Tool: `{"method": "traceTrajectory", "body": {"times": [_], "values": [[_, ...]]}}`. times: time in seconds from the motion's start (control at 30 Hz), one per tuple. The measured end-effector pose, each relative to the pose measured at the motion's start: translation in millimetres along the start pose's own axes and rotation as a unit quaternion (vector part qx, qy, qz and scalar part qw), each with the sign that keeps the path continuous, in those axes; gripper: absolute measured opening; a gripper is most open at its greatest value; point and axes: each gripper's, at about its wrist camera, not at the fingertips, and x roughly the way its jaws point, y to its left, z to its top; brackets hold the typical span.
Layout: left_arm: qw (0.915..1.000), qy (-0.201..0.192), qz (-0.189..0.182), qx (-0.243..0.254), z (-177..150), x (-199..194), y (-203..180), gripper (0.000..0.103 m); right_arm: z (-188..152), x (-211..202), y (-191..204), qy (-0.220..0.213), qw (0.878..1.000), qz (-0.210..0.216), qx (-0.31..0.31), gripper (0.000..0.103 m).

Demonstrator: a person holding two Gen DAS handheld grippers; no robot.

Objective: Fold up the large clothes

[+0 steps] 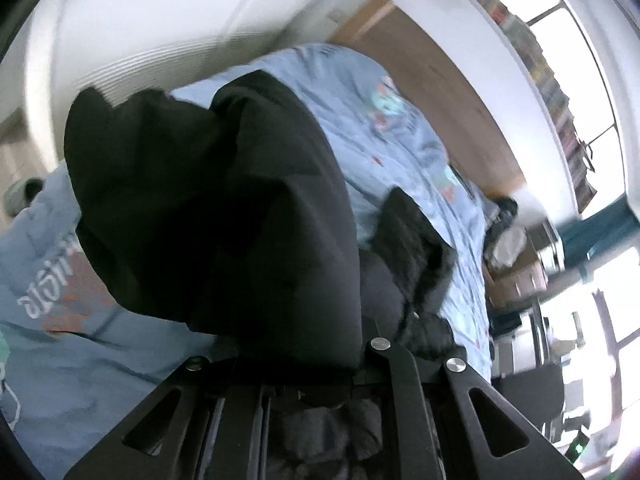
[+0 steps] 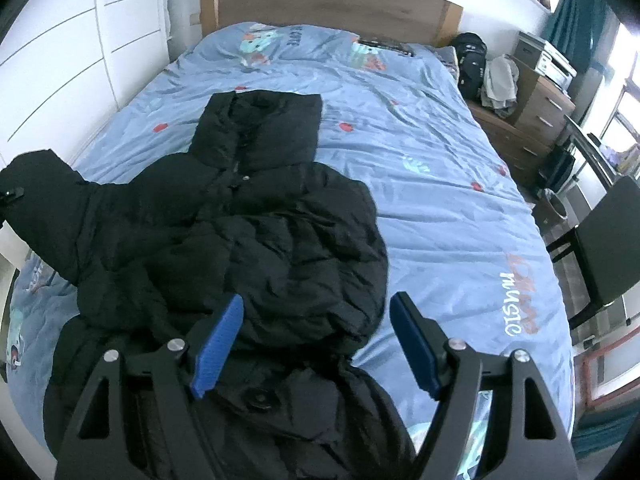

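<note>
1. Your right tongs (image 2: 316, 344) stand wide apart, their ribbed blue pads (image 2: 218, 344) empty. They hover just above the near part of the black quilted puffer jacket (image 2: 256, 240), pointing along the bed towards the headboard. This looks like a free hand waiting to take the next edge.

2. Your left tongs (image 1: 320, 392) are buried in black padded fabric, which bunches between the arms. They appear clamped on a sleeve of the jacket, though the pads themselves are hidden. That wrist is rolled over, so the room tilts in its view, and the sleeve (image 1: 208, 208) hangs up in front of the lens. I judge you are carrying it inward across the body to start a fold.

3. The jacket lies front-up on the light blue printed duvet (image 2: 420, 168). Its collar points away from you, and the lifted sleeve rises at the left edge of the right wrist view.

4. Beyond the collar, the duvet runs clear up to the wooden headboard (image 2: 332, 0), leaving room to lay the folds flat.

5. A black backpack (image 2: 472, 62) and wooden drawers (image 2: 536, 108) stand beside the bed, well apart from the work.
</note>
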Motion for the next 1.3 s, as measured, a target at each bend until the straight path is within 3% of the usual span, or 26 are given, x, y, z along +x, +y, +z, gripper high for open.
{"method": "traceTrajectory", "body": {"times": [0.4, 0.67, 0.9, 0.97, 1.0, 1.1, 1.3], "values": [[0.9909, 0.087, -0.034, 0.097, -76, 66, -103, 0.012, -31, -13, -67, -0.003, 0.999, -0.023, 0.023, 0.075], [0.9783, 0.147, -0.010, 0.146, -137, 97, -121, 0.012, -55, -13, -107, 0.008, 0.998, -0.037, 0.050, 0.075], [0.9633, 0.186, 0.028, 0.191, -177, 107, -111, 0.012, -67, -8, -122, 0.016, 0.997, -0.037, 0.060, 0.075], [0.9616, 0.190, 0.033, 0.195, -181, 107, -110, 0.019, -69, -7, -123, 0.018, 0.997, -0.036, 0.060, 0.075], [0.9616, 0.191, 0.032, 0.195, -180, 108, -113, 0.030, -69, -7, -124, 0.018, 0.997, -0.036, 0.059, 0.075], [0.9604, 0.194, 0.021, 0.200, -182, 101, -114, 0.047, -70, -7, -124, 0.018, 0.997, -0.036, 0.060, 0.075], [0.9502, 0.213, 0.016, 0.227, -190, 90, -110, 0.055, -64, -7, -122, 0.014, 0.998, -0.031, 0.058, 0.075]]}}
